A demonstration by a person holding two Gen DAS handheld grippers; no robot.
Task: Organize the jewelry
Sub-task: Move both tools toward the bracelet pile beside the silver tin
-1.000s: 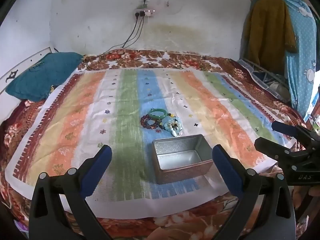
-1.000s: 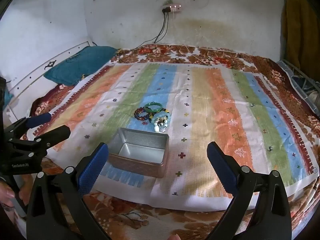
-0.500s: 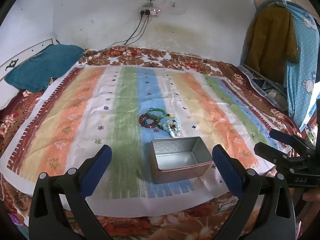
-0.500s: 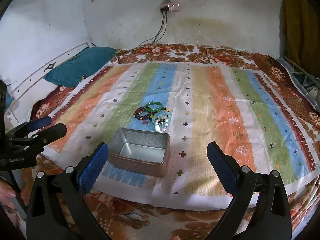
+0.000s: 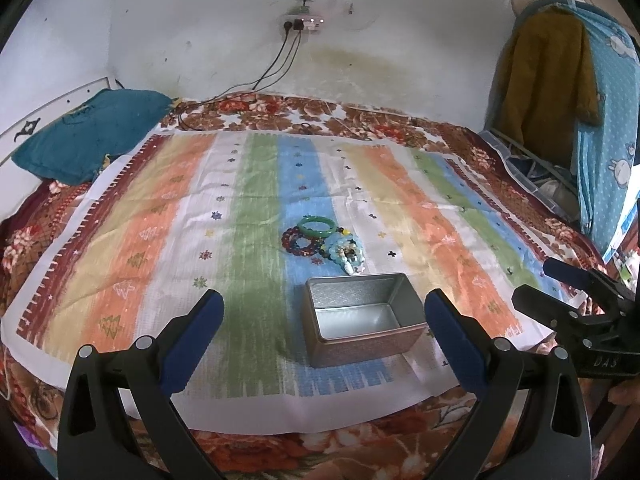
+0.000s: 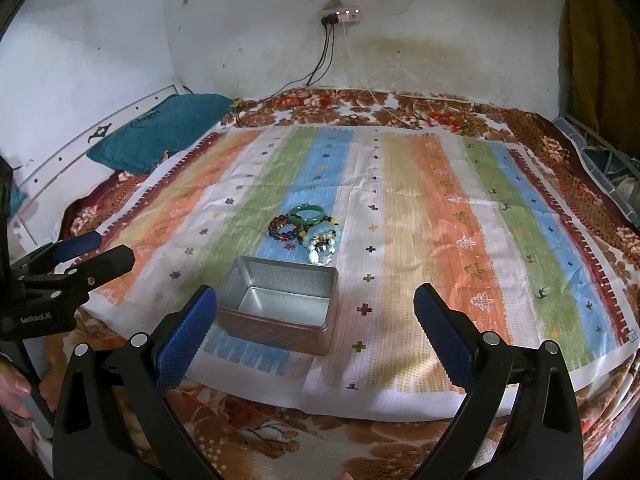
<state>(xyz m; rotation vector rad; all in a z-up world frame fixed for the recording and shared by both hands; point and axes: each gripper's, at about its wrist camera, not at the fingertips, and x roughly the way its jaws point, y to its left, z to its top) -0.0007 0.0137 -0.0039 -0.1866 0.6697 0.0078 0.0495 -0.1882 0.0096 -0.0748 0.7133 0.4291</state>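
Note:
A pile of bracelets lies on the striped cloth: a green bangle, a dark red bead bracelet and a pale blue bead bracelet. An open, empty metal tin stands just in front of them. My left gripper is open and empty, held above the near edge of the cloth before the tin; it also shows in the right wrist view. My right gripper is open and empty, to the right of the tin; it also shows in the left wrist view.
The striped cloth covers a floral blanket on a bed. A teal pillow lies at the back left. Cables hang from a wall socket. Clothes hang on a rack at the right.
Both grippers have risen and tilted slightly, so the bed sits lower and more of the wall shows. The bracelets and tin have not moved. Both grippers stay open.

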